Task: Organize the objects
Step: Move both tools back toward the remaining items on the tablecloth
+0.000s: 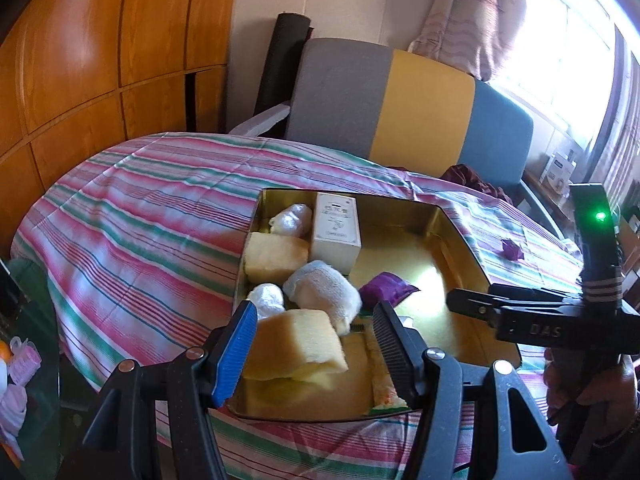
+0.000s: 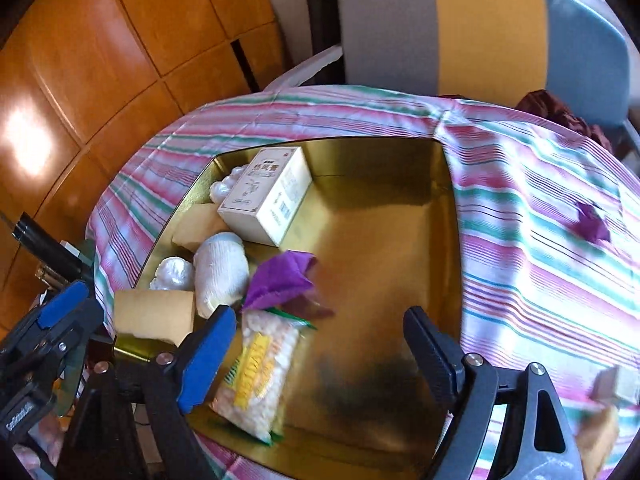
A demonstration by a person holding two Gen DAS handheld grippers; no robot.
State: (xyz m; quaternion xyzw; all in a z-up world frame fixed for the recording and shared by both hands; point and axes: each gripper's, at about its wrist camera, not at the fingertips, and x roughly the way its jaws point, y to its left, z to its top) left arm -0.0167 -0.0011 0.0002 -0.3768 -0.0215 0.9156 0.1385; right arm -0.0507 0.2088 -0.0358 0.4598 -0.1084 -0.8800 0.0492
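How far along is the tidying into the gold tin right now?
Mostly done: the gold tin already holds a white box, sponges, rolled cloths, a snack packet and a purple cloth. The right gripper is open and empty above it. Left: a second purple piece on the striped bedspread.

Left gripper [image 1: 316,332]: tilted downward, jaws parted about halfway, nothing pinched between the pads (one blue, one black). Right gripper [image 2: 324,344]: angled steeply down, jaws spread wide, nothing gripped. A hand [image 1: 592,384], apparently the right, wraps its handle at the frame edge, dim there.
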